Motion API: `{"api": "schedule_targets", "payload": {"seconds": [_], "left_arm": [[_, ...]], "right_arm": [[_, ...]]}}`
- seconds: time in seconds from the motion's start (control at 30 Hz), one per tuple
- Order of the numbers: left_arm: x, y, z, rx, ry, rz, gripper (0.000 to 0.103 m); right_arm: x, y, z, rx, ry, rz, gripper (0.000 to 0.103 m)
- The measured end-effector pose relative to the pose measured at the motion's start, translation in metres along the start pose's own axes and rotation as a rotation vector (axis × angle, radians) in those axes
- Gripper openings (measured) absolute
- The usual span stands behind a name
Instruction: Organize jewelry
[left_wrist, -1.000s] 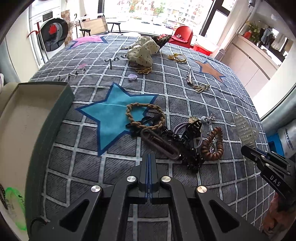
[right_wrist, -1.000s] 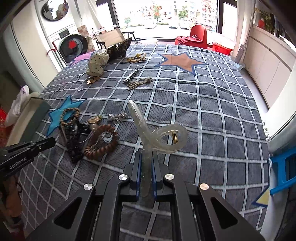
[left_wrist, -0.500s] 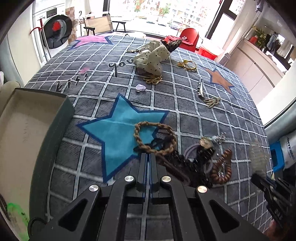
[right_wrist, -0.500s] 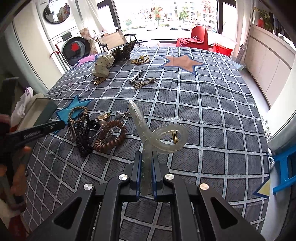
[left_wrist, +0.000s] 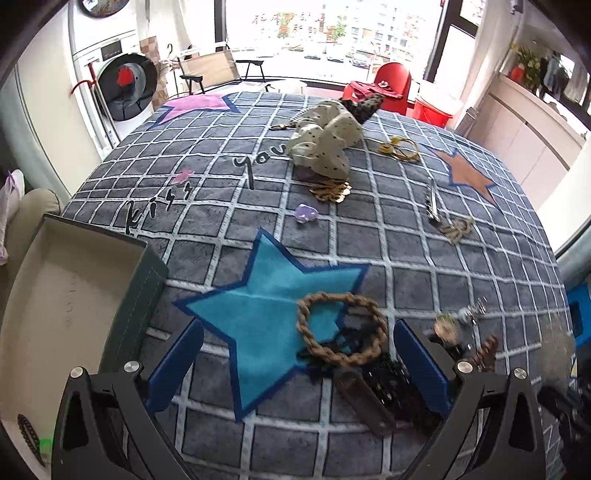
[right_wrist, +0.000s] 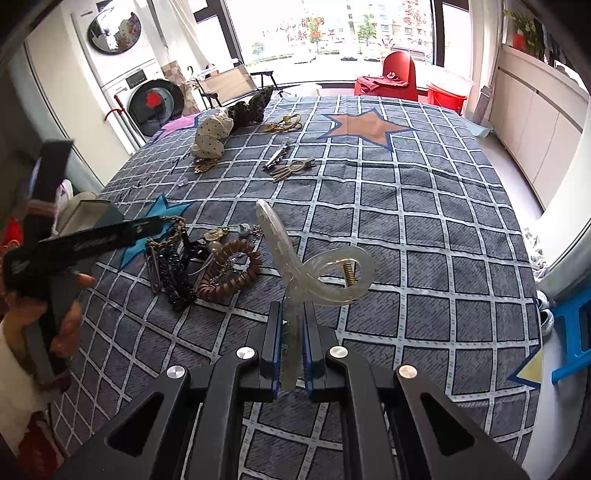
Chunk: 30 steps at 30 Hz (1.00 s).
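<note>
Checked blanket (left_wrist: 406, 288), blurred brown hairband (left_wrist: 485, 352).

The left claw (left_wrist: 297, 363) has just been opening and now stands wide, nothing pressed between its blue pads (left_wrist: 421, 363). Between them on the grey checked blanket (left_wrist: 369, 240) lie a braided brown ring (left_wrist: 341, 328), partly on the blue star (left_wrist: 266, 306), and a dark hair clip (left_wrist: 364, 400) nearer. An open box (left_wrist: 74, 295) sits at near left. A polka-dot scrunchie (left_wrist: 325, 142) lies far off.
</note>
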<state>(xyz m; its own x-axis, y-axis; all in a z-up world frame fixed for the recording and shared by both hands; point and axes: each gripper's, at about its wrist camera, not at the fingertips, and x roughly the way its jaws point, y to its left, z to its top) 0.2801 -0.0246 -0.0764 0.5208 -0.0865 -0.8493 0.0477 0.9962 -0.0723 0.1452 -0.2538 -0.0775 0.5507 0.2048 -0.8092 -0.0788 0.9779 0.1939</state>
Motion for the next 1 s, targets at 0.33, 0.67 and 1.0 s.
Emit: {"api": "schedule_targets", "payload": {"seconds": [0.33,0.67,1.0], "left_arm": [[0.019,-0.006,0.001,0.07,0.036,0.0,0.049],[-0.01,0.001,-0.006,0.042,-0.008,-0.087,0.007],[-0.061,0.015,-0.016,0.003,-0.084,-0.152,0.007]], "right_arm": [[-0.007,0.002,0.0,0.003,-0.011,0.001,0.01],[-0.014,0.009,0.001,0.012,-0.025,0.006,0.01],[-0.025,0.022,0.0,0.029,-0.033,0.039,0.01]]}}
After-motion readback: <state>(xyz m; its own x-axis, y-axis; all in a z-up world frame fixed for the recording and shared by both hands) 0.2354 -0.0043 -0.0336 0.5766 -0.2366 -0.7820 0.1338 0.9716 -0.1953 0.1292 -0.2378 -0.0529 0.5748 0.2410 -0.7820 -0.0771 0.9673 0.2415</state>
